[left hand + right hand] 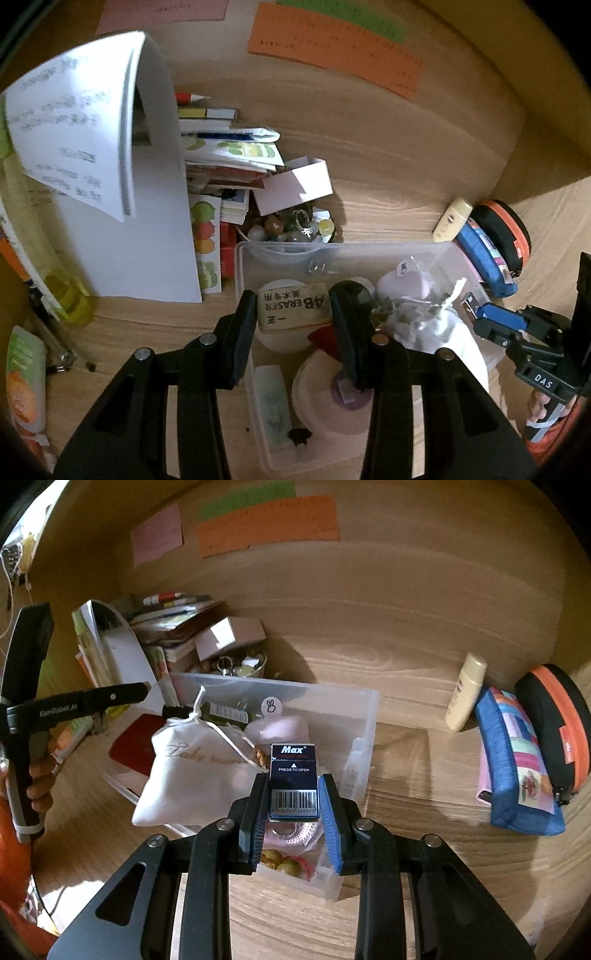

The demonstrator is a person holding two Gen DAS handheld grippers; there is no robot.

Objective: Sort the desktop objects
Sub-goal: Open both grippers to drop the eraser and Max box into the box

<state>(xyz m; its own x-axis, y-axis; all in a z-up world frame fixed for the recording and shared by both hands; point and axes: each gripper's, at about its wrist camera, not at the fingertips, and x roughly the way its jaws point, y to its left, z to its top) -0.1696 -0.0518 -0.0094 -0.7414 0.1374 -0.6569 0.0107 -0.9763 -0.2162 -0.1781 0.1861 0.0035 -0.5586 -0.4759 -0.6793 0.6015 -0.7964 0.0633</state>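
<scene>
Left wrist view: left tool (293, 314) is clamping an eraser (293, 308) above the clear plastic bin (243, 295) on the table (388, 214). Right tool (293, 805) is gripping a Max staple box (293, 782) over the bin's near corner.

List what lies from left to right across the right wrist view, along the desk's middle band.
White pouch → Max box in the right gripper → cream tube → blue pencil case → orange-rimmed black case.
</scene>
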